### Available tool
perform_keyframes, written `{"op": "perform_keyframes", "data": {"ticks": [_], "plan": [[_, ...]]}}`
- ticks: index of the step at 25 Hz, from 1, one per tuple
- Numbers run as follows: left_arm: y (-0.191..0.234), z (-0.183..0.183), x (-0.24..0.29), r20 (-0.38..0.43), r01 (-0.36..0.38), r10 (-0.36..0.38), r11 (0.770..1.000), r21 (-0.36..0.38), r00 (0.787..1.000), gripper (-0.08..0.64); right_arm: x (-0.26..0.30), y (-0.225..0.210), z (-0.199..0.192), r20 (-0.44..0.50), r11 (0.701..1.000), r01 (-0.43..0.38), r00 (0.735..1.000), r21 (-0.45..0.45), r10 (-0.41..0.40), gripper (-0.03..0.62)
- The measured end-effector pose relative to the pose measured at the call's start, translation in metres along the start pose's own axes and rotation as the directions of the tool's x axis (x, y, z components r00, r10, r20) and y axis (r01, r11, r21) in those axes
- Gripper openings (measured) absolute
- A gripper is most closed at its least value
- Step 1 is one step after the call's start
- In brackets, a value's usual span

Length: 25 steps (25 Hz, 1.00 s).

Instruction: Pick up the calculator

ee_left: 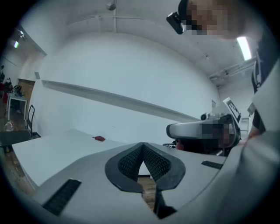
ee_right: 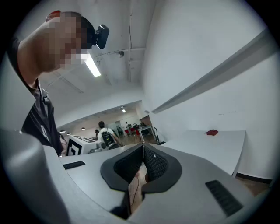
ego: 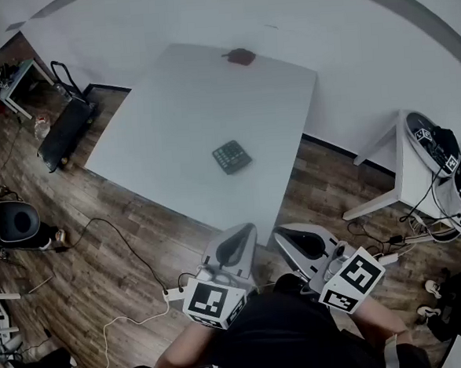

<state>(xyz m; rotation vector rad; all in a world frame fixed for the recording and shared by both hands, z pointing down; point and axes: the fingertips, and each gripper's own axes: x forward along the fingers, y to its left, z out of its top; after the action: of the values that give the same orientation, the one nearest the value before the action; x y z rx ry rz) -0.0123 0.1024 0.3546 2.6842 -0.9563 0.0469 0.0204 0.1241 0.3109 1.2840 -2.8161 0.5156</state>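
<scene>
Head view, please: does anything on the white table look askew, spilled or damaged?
Only mildly: the calculator lies flat but turned askew to the edges of the table. A small red object sits near the far edge. No spill or damage shows.

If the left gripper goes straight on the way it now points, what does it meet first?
Probably the white rectangular table, near its front edge. The shut left gripper points almost level, so the dark grey calculator further on may come first; depth is unclear.
</scene>
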Motion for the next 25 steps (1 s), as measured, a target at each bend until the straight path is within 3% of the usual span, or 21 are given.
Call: {"op": "perform_keyframes", "data": {"ticks": [8, 11, 13, 14, 16, 19, 23, 25], "plan": [[0.064, -0.041, 0.038, -0.085, -0.038, 0.024, 0.985, -0.166, 0.996, 0.008, 0.04, -0.028, 0.01, -0.002, 1.0, -0.007, 1.0, 0.0, 0.007, 0.014], [0.084, -0.063, 0.057, -0.119, -0.067, 0.034, 0.956, -0.287, 0.992, 0.008, 0.052, -0.045, 0.009, -0.021, 1.0, -0.03, 0.999, 0.01, 0.03, 0.014], [0.101, -0.079, 0.072, -0.138, -0.097, 0.047, 0.919, -0.382, 0.989, 0.008, 0.061, -0.06, 0.01, -0.032, 0.999, -0.046, 0.998, 0.018, 0.047, 0.014], [0.111, -0.088, 0.079, -0.147, -0.114, 0.054, 0.89, -0.441, 0.988, 0.008, 0.066, -0.068, 0.01, -0.038, 0.998, -0.055, 0.998, 0.021, 0.056, 0.014], [0.132, -0.108, 0.093, -0.164, -0.157, 0.075, 0.805, -0.572, 0.984, 0.008, 0.077, -0.082, 0.012, -0.054, 0.997, -0.077, 0.995, 0.027, 0.078, 0.014], [0.163, -0.145, 0.109, -0.203, -0.24, 0.133, 0.646, -0.724, 0.97, 0.008, 0.089, -0.106, 0.015, -0.084, 0.993, -0.109, 0.99, 0.036, 0.112, 0.014], [0.197, -0.188, 0.136, -0.23, -0.291, 0.189, 0.43, -0.855, 0.955, 0.009, 0.099, -0.151, 0.021, -0.115, 0.988, -0.133, 0.983, 0.077, 0.141, 0.014], [0.21, -0.209, 0.143, -0.259, -0.32, 0.212, 0.343, -0.883, 0.942, 0.009, 0.105, -0.169, 0.022, -0.13, 0.984, -0.144, 0.979, 0.103, 0.157, 0.014]]}}
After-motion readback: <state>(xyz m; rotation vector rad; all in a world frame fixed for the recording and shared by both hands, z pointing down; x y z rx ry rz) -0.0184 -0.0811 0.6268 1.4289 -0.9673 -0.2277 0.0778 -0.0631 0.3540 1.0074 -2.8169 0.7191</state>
